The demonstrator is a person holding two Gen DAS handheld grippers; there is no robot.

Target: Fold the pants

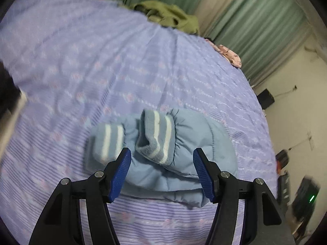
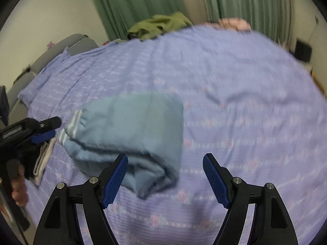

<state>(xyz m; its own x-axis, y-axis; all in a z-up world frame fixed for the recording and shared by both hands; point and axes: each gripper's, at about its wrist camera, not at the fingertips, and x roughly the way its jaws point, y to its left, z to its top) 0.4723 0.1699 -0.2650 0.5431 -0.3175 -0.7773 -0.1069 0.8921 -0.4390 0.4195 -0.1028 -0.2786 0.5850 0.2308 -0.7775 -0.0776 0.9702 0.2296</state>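
Light blue padded pants (image 1: 163,159) with white-striped knit cuffs lie folded in a compact bundle on the purple bedspread (image 1: 102,61). My left gripper (image 1: 162,155) is open just above the bundle's near side, jaws wide on either side of a cuff, holding nothing. In the right wrist view the pants (image 2: 130,130) lie ahead and to the left. My right gripper (image 2: 165,159) is open and empty over the bundle's near right corner. The left gripper (image 2: 44,130) shows at the left edge beside the striped cuffs.
An olive green garment (image 1: 169,14) lies at the far edge of the bed, also in the right wrist view (image 2: 157,26). A pink patterned cloth (image 1: 231,56) sits at the far right edge. Green curtains (image 2: 132,4) hang behind. A grey headboard (image 2: 51,55) stands at left.
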